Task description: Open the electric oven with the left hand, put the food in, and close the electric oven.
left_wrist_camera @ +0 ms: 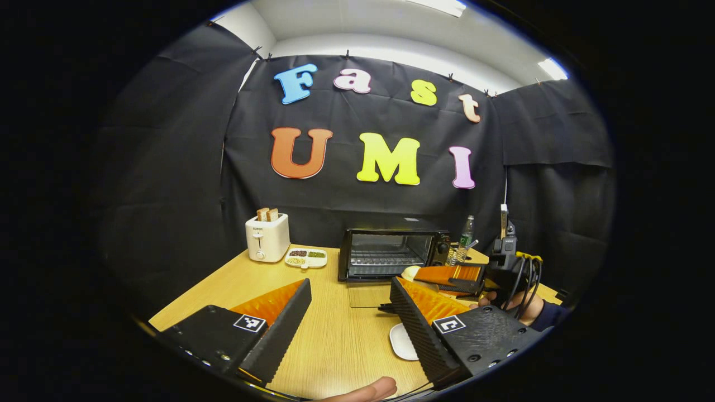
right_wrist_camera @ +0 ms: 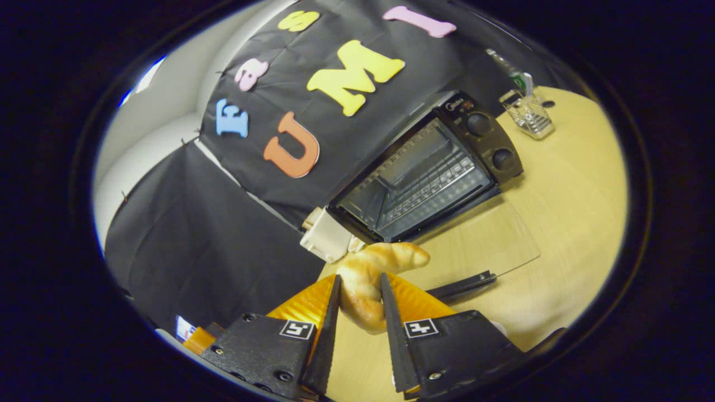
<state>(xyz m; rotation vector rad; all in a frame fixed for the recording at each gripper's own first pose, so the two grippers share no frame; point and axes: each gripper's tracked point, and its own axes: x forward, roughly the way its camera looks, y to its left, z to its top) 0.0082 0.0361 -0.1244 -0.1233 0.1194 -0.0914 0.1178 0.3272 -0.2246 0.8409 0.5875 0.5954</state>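
Electric oven (left_wrist_camera: pixel 391 254) sits at back of wooden table (left_wrist_camera: pixel 329 335), door (right_wrist_camera: pixel 475 245) dropped flat open onto tabletop, wire rack inside bare. Left gripper (left_wrist_camera: pixel 349 310) hangs over table in front of oven w/ fingers spread wide apart, nothing btwn them. Right gripper (right_wrist_camera: pixel 357 304) is clamped on the food, a croissant (right_wrist_camera: pixel 371 279), both fingers pressing its sides; croissant is up off the table, just in front of the open door & left of oven mouth in right gripper view, not inside yet. In left gripper view the right gripper shows at right of oven, a hand (left_wrist_camera: pixel 511 304) holding it. White toaster (left_wrist_camera: pixel 267 237) w/ two bread slices stands left of oven, a small divided tray (left_wrist_camera: pixel 306 257) btwn them. White plate (left_wrist_camera: pixel 403 341) lies near left gripper's right finger. Bottle (left_wrist_camera: pixel 467 231) & clear holder (right_wrist_camera: pixel 528 114) stand to oven's right.
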